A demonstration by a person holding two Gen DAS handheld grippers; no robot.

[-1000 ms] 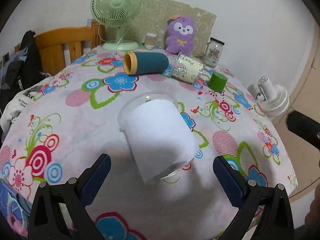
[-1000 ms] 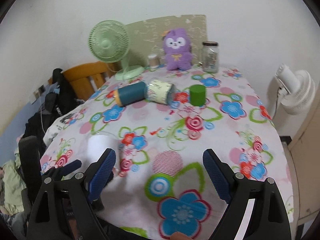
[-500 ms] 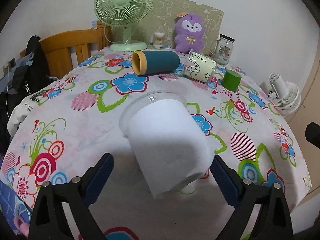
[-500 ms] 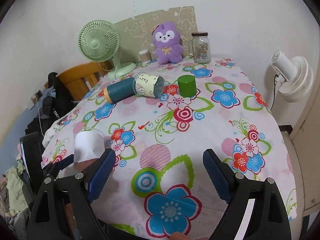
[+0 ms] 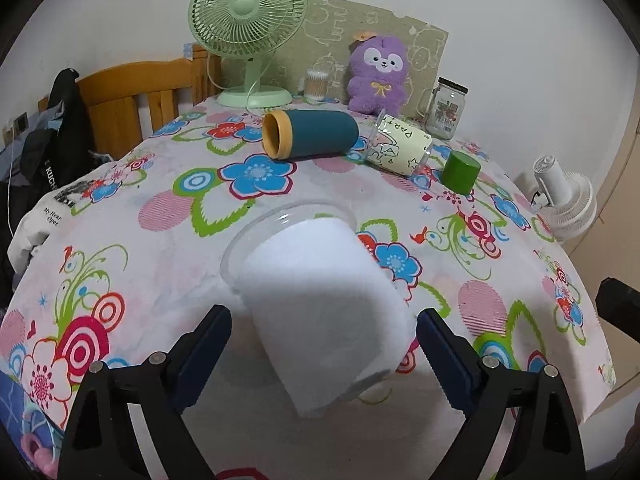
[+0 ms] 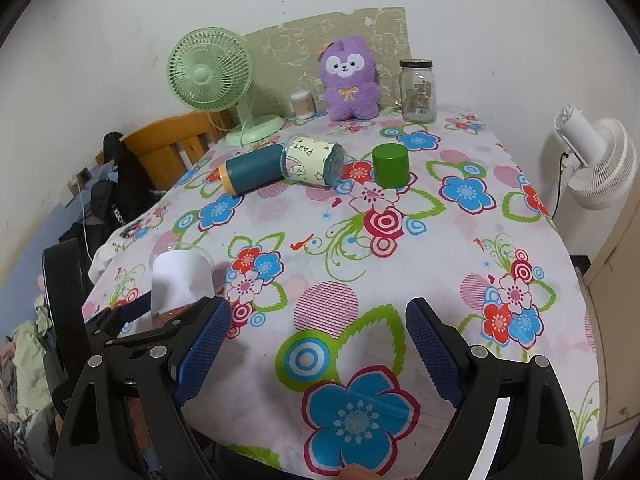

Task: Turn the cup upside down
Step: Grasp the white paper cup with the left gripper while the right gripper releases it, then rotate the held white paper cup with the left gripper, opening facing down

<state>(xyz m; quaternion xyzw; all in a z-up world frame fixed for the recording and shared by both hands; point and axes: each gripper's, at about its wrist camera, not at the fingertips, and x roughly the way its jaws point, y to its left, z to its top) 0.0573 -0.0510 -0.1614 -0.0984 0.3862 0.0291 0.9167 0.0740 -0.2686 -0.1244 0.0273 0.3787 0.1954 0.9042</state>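
Cup [image 5: 320, 300], clear plastic, white sleeve, lying tilted, rim outward

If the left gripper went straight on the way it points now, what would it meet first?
The white cup: it sits upright between the open left gripper's fingers, directly ahead. Whether either finger already touches it is unclear.

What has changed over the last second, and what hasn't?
The left gripper has closed in around the white cup, which now sits between its open fingers, not yet gripped. The right gripper stays open and empty. Teal cup, party cup and green cup haven't moved.
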